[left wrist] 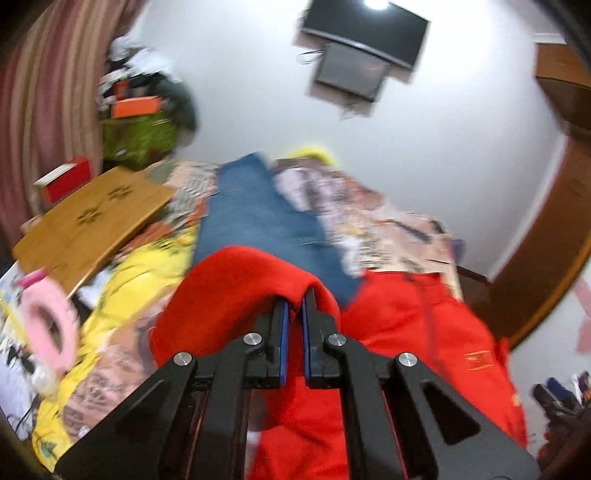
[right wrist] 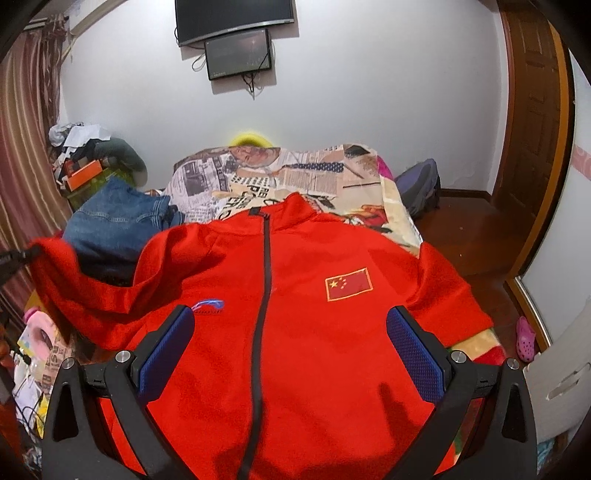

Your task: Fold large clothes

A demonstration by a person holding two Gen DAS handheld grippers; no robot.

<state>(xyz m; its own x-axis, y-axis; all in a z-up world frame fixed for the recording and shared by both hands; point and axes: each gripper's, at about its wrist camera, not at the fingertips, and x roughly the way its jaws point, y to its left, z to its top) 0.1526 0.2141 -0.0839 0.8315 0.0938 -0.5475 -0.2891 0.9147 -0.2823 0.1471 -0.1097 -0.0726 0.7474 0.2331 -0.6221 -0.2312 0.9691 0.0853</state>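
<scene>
One garment: red jacket (right wrist: 295, 332), spread front-up on the bed (right wrist: 258, 173), zipped, collar toward the far wall.
Jeans (right wrist: 118, 218): just beside jacket's left shoulder.
Left sleeve (right wrist: 74, 280): lifted off the bed, away from jacket's body.
Left gripper (left wrist: 294, 306): clamped on sleeve cloth.
Right gripper (right wrist: 290, 350): spread wide above jacket's chest, holding nothing.
Progress: barely begun; apparently first sleeve fold underway, other sleeve and body folds left.

Jeans (right wrist: 114, 218), wall screens (right wrist: 236, 18) (2), door (right wrist: 532, 122).
</scene>
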